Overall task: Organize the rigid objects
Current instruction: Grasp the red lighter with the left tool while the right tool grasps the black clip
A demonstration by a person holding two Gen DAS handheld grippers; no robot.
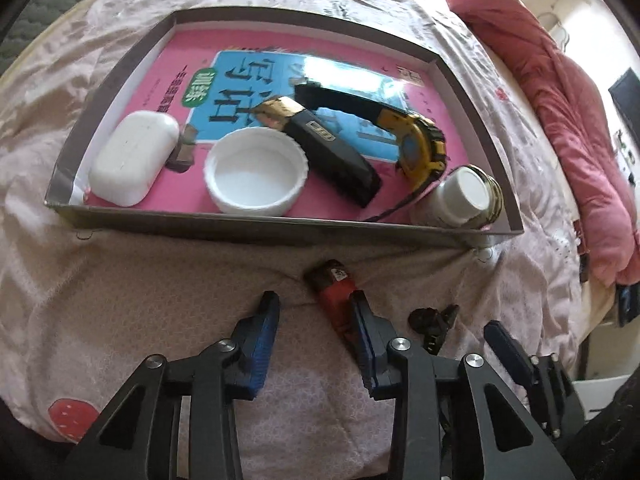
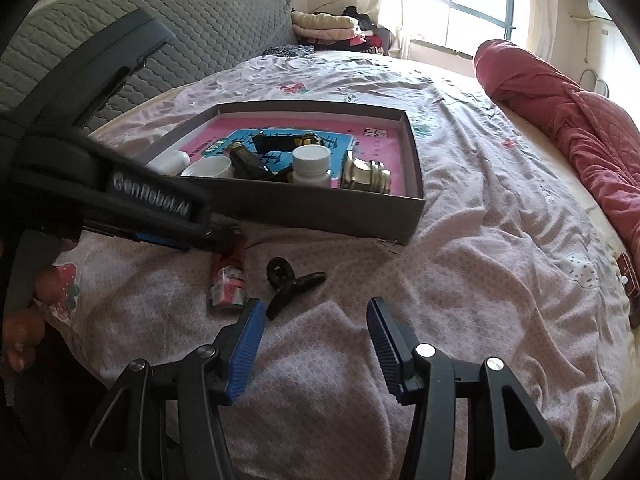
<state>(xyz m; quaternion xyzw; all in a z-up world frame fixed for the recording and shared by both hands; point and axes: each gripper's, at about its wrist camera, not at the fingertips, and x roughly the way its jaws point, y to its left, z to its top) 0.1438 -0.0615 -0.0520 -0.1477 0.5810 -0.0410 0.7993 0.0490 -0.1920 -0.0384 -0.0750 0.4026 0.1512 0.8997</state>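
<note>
A grey cardboard tray [image 1: 256, 226] [image 2: 320, 210] lies on the bed with a pink book as its floor. In it are a white case [image 1: 132, 158], a white lid [image 1: 256, 170], a black and gold lighter [image 1: 324, 150], a yellow tape measure [image 1: 416, 140] and a white pill bottle [image 1: 460, 198] [image 2: 311, 166]. A red lighter [image 1: 334, 290] [image 2: 229, 280] and a black clip [image 1: 434, 320] [image 2: 290, 284] lie on the sheet in front of the tray. My left gripper [image 1: 316, 306] is open, its right finger touching the red lighter. My right gripper [image 2: 316, 312] is open and empty, just right of the clip.
A brass fitting [image 2: 366, 172] stands in the tray's near right corner. A rolled pink quilt [image 2: 568, 116] lies along the right of the bed. A grey padded headboard [image 2: 192, 28] is behind, with folded clothes [image 2: 324, 26] by the window.
</note>
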